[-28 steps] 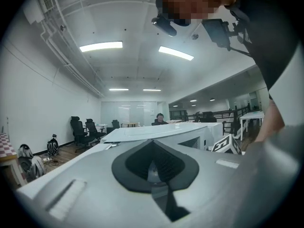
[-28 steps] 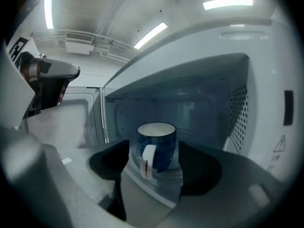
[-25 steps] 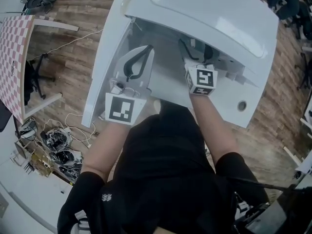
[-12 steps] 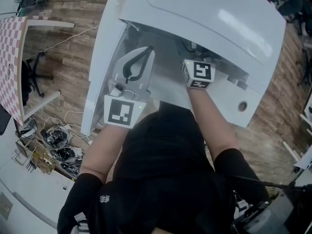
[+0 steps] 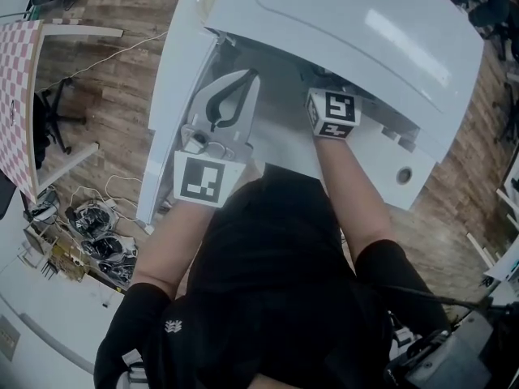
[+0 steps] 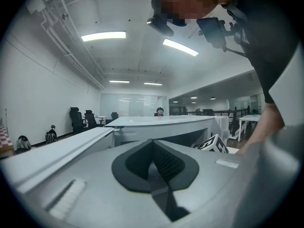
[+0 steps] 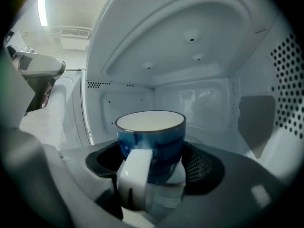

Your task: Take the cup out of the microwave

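1. No legible text, brand, number or sign was found in any view.
2. Left cube [image 5: 199,179] on left gripper [image 5: 238,87] and right cube [image 5: 333,113] on right gripper [image 7: 151,144] bore only black-and-white square patterns.
3. White emblem [image 5: 170,327] on black sleeve [image 5: 134,314] was too small to read.

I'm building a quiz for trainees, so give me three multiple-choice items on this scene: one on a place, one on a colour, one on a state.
1. Where is the cup relative to the microwave? A on top of it; B inside it; C under it.
2. What colour is the cup's outside? A red; B blue; C green.
3. How is the door? A open; B shut; C missing.

Answers:
1 B, the right gripper view shows it within the cavity walls.
2 B, its wall is blue.
3 A, the head view shows it swung out to the left.
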### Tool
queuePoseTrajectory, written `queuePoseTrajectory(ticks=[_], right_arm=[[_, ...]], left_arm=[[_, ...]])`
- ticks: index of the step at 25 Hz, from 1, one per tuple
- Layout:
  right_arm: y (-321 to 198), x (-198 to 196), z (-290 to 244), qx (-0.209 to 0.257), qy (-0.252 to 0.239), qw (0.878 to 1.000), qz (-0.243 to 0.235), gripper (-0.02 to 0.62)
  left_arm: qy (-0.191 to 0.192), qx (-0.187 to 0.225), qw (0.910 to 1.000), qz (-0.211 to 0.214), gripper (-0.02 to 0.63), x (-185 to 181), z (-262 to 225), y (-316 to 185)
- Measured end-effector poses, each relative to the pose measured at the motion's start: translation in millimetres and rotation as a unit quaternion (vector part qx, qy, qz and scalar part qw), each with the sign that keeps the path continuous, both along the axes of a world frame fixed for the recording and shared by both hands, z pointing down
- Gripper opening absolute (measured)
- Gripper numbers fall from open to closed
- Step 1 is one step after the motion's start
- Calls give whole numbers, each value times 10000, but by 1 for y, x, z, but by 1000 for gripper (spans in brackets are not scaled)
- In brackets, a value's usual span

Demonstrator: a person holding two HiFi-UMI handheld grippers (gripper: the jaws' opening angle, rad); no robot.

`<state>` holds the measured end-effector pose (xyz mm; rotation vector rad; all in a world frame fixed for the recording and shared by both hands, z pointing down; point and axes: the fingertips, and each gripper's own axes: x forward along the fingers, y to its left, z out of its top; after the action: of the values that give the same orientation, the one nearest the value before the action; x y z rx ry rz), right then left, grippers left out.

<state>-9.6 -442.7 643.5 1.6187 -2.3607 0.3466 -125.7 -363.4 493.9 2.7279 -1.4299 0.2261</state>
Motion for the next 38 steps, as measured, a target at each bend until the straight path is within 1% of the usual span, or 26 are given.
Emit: queuePoseTrajectory(ticks=[8,16,23,28,38], right_arm=[[3,-1,-3,-104,-9,9998,-166,380],[22,5,-16,-2,-22,9998,-188,379],[49,8,-33,50,-94,9997,-197,379],[74,9,-44,36,-36,9995,-304,379],[118,17,-74,87,19,9994,-343,379]], left_arm=[[9,71,10000,11,6,-2,-8,4],[-63,84,9999,-10,6,-8,-17,22],[-33,285,9996,-51,6,-11,-38,47],[40,433,9990,-103,8,-11,-58,67],[88,647,9975,-262,8,-17,-86,112]])
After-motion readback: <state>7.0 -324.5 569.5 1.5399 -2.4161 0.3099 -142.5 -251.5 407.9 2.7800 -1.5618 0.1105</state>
